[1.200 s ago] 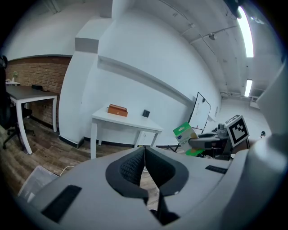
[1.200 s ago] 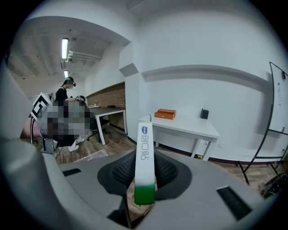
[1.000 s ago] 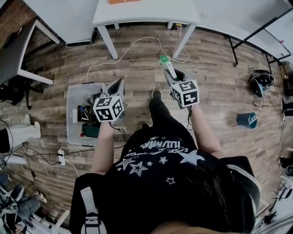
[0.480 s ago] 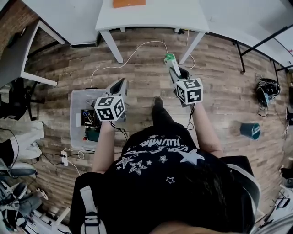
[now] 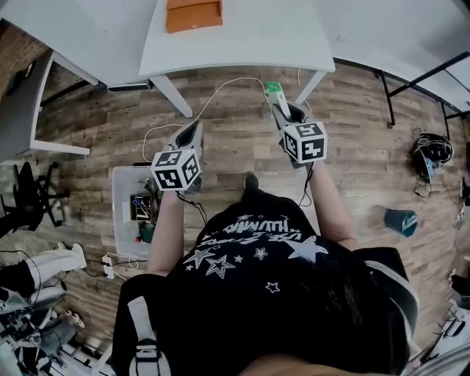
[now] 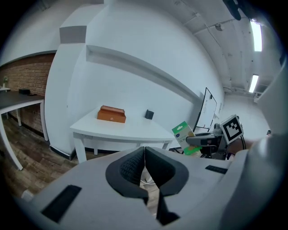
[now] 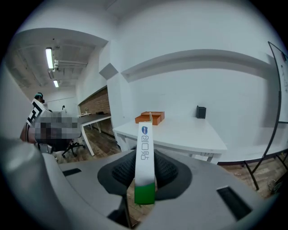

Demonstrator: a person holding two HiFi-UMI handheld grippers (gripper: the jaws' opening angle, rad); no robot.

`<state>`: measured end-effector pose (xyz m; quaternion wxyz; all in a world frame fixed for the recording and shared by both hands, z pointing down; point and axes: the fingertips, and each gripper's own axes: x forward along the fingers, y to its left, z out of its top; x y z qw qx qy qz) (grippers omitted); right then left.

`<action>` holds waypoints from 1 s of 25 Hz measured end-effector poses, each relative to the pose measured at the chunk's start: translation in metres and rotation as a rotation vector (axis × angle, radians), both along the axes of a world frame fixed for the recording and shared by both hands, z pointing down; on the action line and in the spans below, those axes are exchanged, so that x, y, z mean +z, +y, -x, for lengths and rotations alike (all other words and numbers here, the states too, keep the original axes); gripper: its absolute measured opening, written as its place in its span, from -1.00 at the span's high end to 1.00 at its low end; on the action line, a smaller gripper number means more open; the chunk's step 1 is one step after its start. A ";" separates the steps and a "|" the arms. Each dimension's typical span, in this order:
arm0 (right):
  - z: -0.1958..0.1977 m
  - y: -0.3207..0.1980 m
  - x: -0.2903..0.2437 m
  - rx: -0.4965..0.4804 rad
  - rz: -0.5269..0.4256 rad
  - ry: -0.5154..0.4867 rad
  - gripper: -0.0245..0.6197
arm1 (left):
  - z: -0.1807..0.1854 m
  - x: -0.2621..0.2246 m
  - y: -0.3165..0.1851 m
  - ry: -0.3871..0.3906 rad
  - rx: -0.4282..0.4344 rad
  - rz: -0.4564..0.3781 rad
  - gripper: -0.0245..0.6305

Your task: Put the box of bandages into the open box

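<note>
The bandage box (image 5: 273, 92) is white with a green end; it stands upright between the jaws of my right gripper (image 5: 277, 110), which is shut on it. In the right gripper view the bandage box (image 7: 144, 152) rises narrow edge toward the camera from the right gripper (image 7: 145, 173). The orange open box (image 5: 193, 15) sits on the white table (image 5: 257, 44) ahead, and the orange box (image 7: 150, 117) is well beyond the held box. My left gripper (image 5: 193, 134) is shut and empty, its pads (image 6: 135, 165) pressed together. In the left gripper view the bandage box (image 6: 186, 134) shows at the right.
A clear plastic bin (image 5: 123, 220) with small items lies on the wood floor by my left arm. A white cable (image 5: 220, 84) runs under the table. A small black holder (image 7: 200, 112) stands on the table's far side. A teal object (image 5: 400, 220) lies on the floor at the right.
Both grippers and the view have moved forward toward the white table. The orange box has come fully into view, and the plastic bin has slid back beside my left arm.
</note>
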<state>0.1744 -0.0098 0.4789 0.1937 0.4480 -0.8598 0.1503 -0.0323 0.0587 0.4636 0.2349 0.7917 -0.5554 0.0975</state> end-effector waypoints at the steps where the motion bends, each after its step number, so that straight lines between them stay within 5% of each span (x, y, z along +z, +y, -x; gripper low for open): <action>1: -0.004 -0.014 -0.002 0.001 -0.003 -0.002 0.59 | -0.004 -0.002 -0.013 -0.001 -0.002 -0.004 0.86; 11: -0.035 -0.104 -0.005 -0.028 -0.019 -0.029 0.59 | -0.037 -0.004 -0.098 -0.006 -0.037 -0.015 0.86; 25: -0.026 -0.123 0.012 -0.028 0.015 -0.038 0.59 | -0.030 0.011 -0.123 -0.008 -0.024 0.012 0.86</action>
